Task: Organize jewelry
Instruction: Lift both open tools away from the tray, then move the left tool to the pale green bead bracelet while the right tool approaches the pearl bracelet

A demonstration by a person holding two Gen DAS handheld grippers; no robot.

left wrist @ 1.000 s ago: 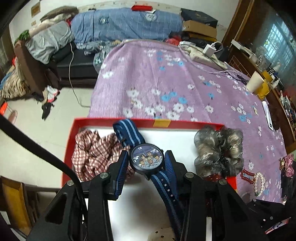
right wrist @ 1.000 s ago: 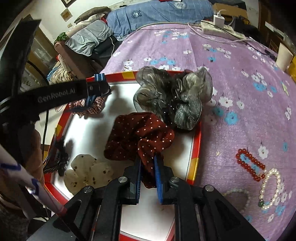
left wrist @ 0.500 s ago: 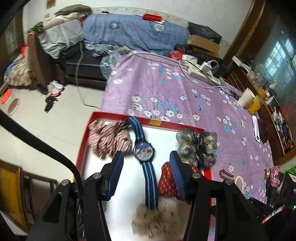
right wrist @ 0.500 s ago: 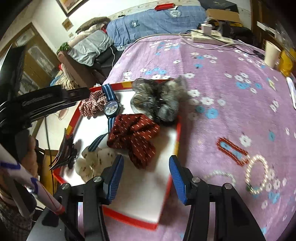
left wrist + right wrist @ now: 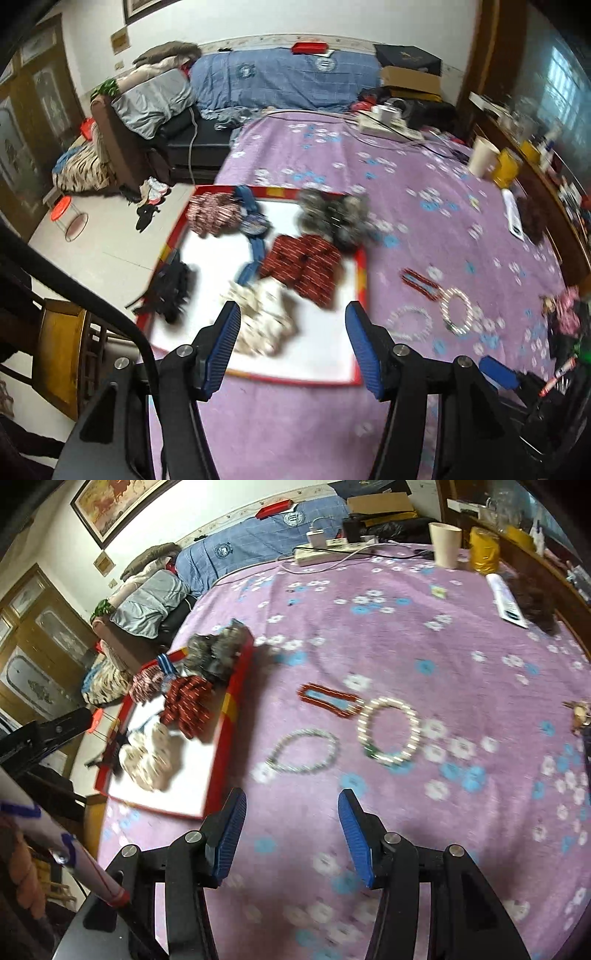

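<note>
The left claw [image 5: 291, 345] is hanging wide apart with nothing between its blue-padded fingers [image 5: 221, 349], above the near edge of the shallow red-rimmed tray with a white floor [image 5: 360, 273]. The tray is sitting on the worktop covered in a purple cloth printed with white and blue flowers [image 5: 295, 424].

Inside the tray, a red-and-white plaid fabric scrunchie [image 5: 212, 214] is lying at the far left corner, touching the blue-strapped wristwatch with a dark round face [image 5: 253, 225], whose strap is running toward the near side. A grey gauzy scrunchie [image 5: 334, 216] is resting at the far right corner, spilling over the rim. A dark red dotted scrunchie [image 5: 304, 264] is lying just in front of it, and a cream speckled scrunchie [image 5: 260, 319] is sitting nearest the claw. A black hair clip [image 5: 171, 290] is lying by the left rim.

The right claw [image 5: 291, 834] is also spread wide and gripping nothing, over the bare cloth to the right of the tray. Ahead of it, outside the tray, three bracelets are lying on the cloth: a red bead bracelet [image 5: 328, 699] pulled into a long loop, a white pearl bracelet with a green charm [image 5: 388, 731] touching its right end, and a pale bead bracelet [image 5: 304, 751] just to the left of the pearl one.
</note>
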